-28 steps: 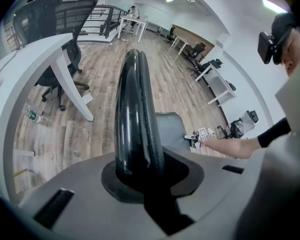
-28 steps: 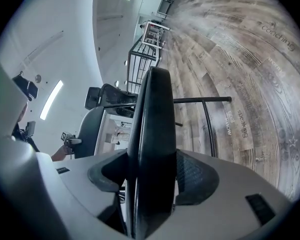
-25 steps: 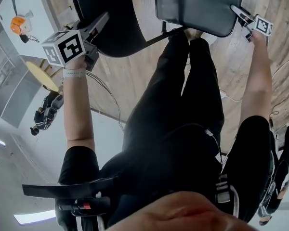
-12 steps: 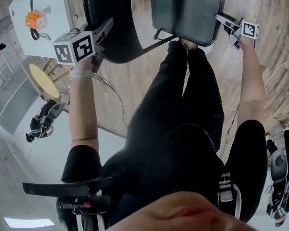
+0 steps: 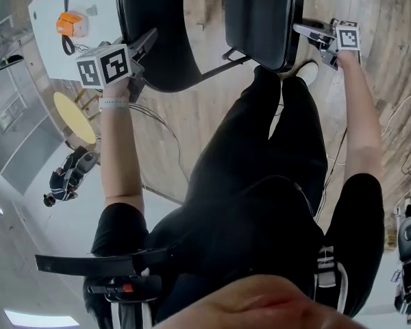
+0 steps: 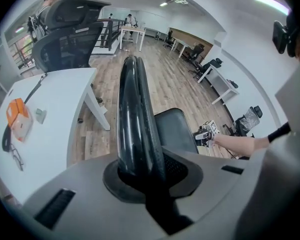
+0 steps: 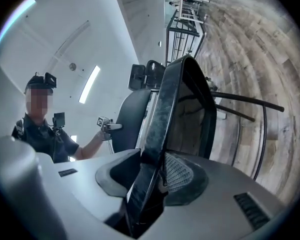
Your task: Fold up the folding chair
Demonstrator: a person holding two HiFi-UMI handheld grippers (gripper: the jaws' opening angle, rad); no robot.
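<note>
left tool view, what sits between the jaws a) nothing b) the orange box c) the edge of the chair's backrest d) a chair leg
c, the black backrest runs straight down into the left tool, whose jaws are clamped on its edge.

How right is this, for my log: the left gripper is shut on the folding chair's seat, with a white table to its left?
One error: the left gripper is shut on the backrest, not the seat, as the left gripper view shows. The white table is to its left.
</note>
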